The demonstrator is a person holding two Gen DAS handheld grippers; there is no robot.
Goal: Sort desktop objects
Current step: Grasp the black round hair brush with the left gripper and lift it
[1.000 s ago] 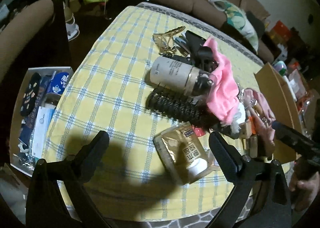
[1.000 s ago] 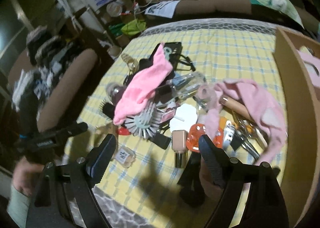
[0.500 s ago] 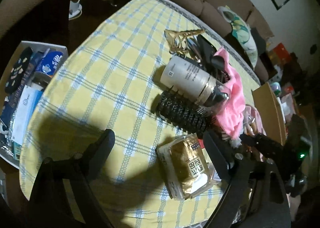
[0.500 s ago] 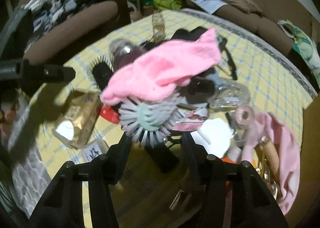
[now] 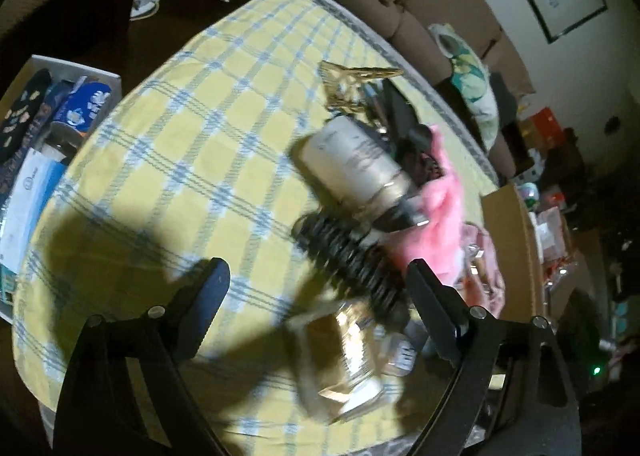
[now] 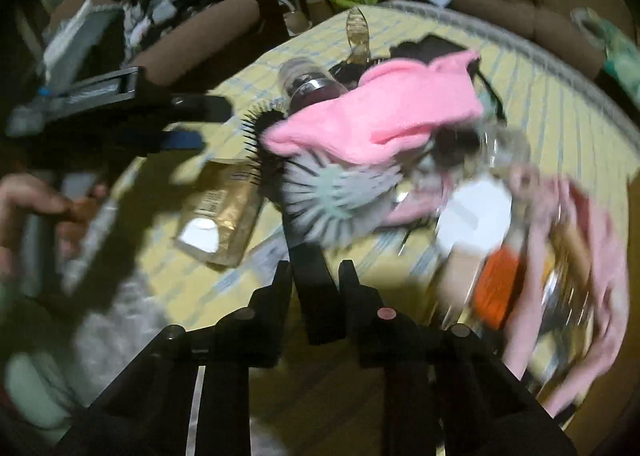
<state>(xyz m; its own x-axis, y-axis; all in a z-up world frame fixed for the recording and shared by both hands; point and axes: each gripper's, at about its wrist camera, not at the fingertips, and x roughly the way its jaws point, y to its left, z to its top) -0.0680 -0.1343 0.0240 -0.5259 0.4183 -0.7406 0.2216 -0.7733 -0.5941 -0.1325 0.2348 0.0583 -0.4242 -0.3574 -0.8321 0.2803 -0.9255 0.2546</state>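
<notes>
The right gripper [image 6: 314, 276] has its jaws closing around the dark handle [image 6: 316, 288] of a round hairbrush with pale bristles [image 6: 340, 196]. The handle stands between the two fingers, but blur hides whether the pads press it already. This brush lies near the front edge of the yellow checked tablecloth [image 5: 192, 144], and a pink cloth [image 6: 384, 112] partly covers it.

The left gripper [image 5: 316, 288] is released, with its jaws wide apart and nothing held. It hovers above a gold packet [image 5: 344, 356], which lies near the front edge of the table. Just behind the packet lies a black bristle brush [image 5: 348, 256], and a cream bottle [image 5: 356, 160] rests farther back, touching this brush. At the far right stands a cardboard box [image 5: 508, 240]. On the floor at the left sits a white bin [image 5: 72, 68] with packages.
</notes>
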